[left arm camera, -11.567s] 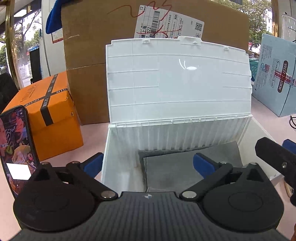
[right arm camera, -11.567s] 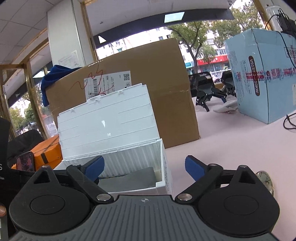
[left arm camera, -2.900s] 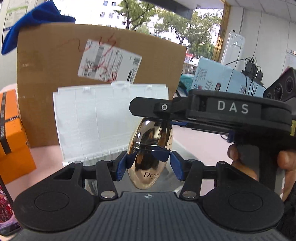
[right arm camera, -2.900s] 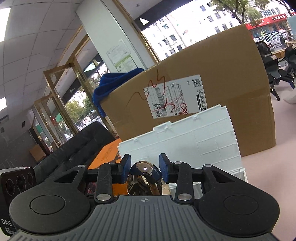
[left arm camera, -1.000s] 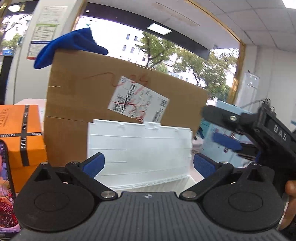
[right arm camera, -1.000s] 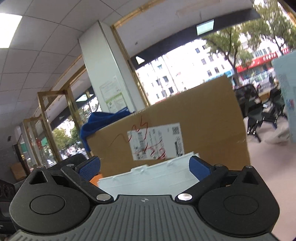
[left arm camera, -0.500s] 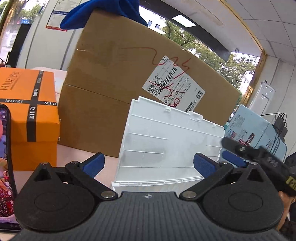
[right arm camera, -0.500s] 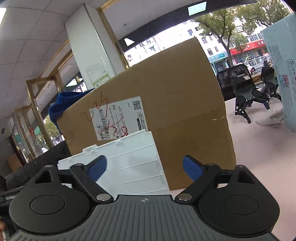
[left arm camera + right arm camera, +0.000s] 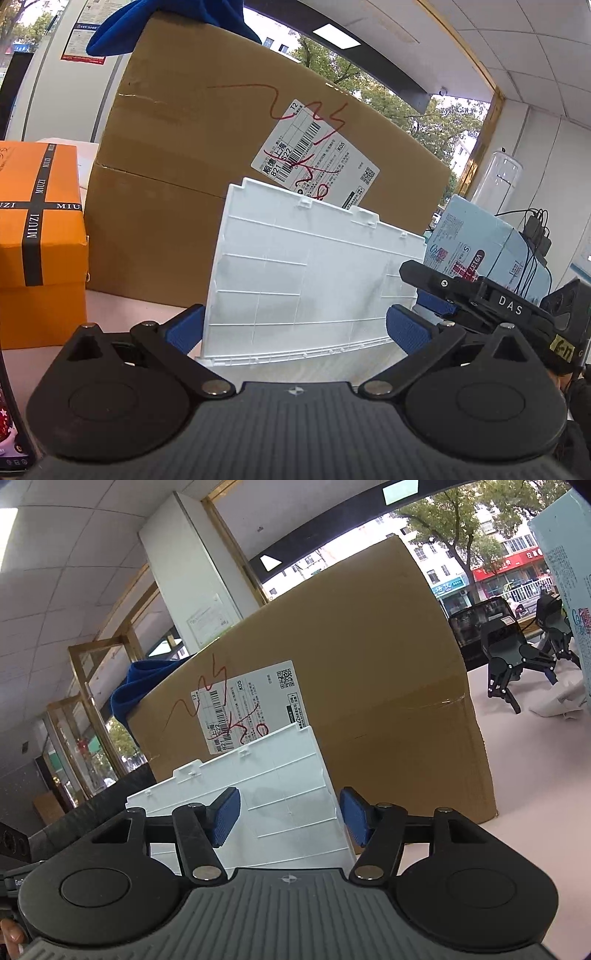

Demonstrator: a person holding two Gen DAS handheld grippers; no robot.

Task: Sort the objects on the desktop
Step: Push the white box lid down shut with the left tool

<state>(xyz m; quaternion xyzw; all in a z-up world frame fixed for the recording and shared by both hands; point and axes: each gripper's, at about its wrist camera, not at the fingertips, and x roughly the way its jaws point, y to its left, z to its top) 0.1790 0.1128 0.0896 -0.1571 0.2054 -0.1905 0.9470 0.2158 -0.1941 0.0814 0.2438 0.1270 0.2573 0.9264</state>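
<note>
- Standing up behind both grippers is the white box lid, leaning on the big cardboard box.
- Left gripper is wide open and holds nothing.
- Right gripper is partly open and holds nothing.
- An orange box sits on the pink counter, left of the lid.

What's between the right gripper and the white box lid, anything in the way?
Nothing visible. The right gripper is open and empty, and the raised white lid shows straight ahead between its fingers. The cardboard box stands behind the lid, not in front.
</note>
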